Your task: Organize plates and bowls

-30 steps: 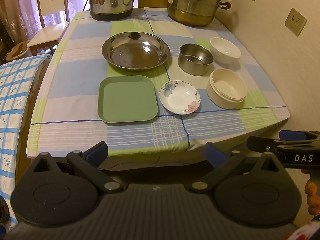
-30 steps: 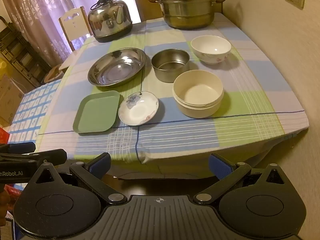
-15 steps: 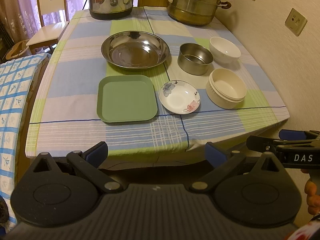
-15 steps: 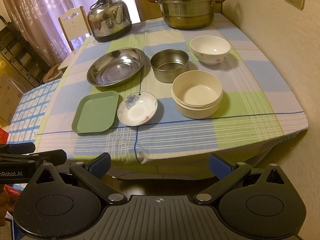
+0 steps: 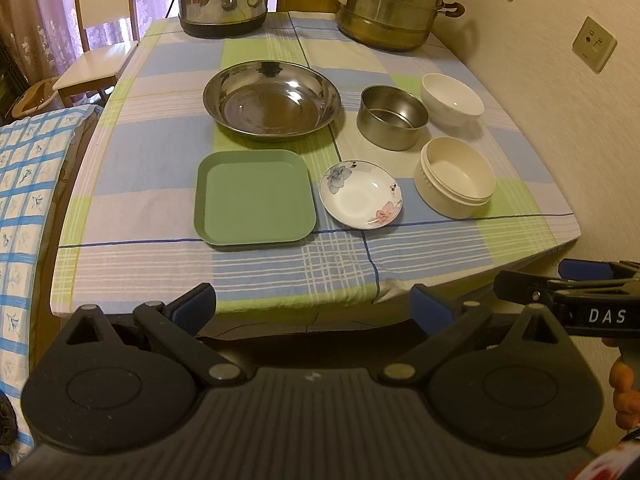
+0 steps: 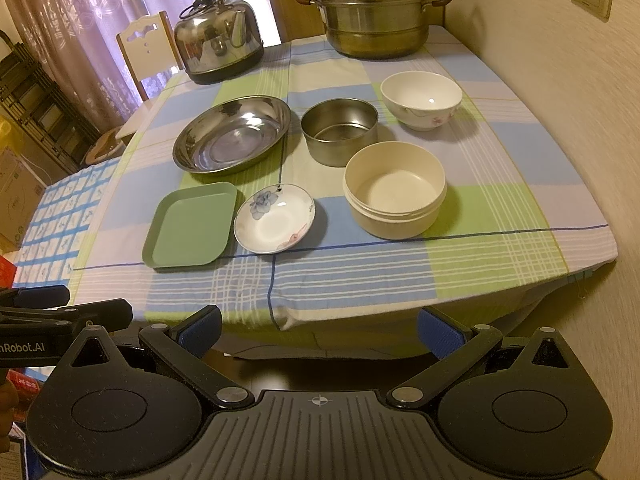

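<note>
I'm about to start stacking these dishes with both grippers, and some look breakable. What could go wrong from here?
1. The flowered saucer sits close beside the green square plate; a finger sliding under one rim may nudge the other.
2. The cream bowl is nearest the table's front edge and could be pushed off.
3. The steel bowl and white bowl stand close together behind it; reaching over risks a knock.

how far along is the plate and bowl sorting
Nothing looks done: the green square plate, floral saucer, steel plate, steel bowl, cream bowl and white bowl all sit separately on the tablecloth. Nothing is in hand: left gripper and right gripper are open, short of the table. All the stacking remains.
</note>
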Motion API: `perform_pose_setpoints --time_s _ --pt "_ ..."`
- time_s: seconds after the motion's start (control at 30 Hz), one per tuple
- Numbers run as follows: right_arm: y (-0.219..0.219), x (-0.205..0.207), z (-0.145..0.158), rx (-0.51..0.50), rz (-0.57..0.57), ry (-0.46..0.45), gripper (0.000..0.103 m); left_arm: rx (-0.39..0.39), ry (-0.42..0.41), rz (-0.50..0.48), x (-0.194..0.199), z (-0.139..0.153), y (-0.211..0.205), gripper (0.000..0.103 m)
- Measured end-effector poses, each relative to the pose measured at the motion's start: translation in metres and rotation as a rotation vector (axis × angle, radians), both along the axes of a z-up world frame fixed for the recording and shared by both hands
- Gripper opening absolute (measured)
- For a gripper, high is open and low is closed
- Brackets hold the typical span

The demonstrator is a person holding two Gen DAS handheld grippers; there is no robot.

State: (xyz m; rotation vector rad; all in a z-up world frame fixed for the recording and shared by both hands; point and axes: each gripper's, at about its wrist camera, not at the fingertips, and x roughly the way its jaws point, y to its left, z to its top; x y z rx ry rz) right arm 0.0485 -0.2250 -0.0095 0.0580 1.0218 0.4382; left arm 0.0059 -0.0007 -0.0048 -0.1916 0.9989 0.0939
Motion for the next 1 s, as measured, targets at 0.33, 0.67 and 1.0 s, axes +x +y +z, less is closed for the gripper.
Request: perform_pose_setpoints --time_s 0.33,0.67,1.0 --pt "-0.0003 0.0018 0.0001 -0.001 0.0 0.0 0.103 0.0 0.001 0.0 0.0009 -0.0006 0.0003 0.102" --pt "0.0 0.0031 -0.0001 -0.002 0.0 0.001 0.103 -0.001 0.003 0.0 0.0017 -0.0012 0.0008 0.102" --pt "0.0002 0.0046 -0.0003 -0.003 0.0 0.001 0.103 -0.001 0.004 -0.001 0.0022 -0.0018 0.0012 0.102"
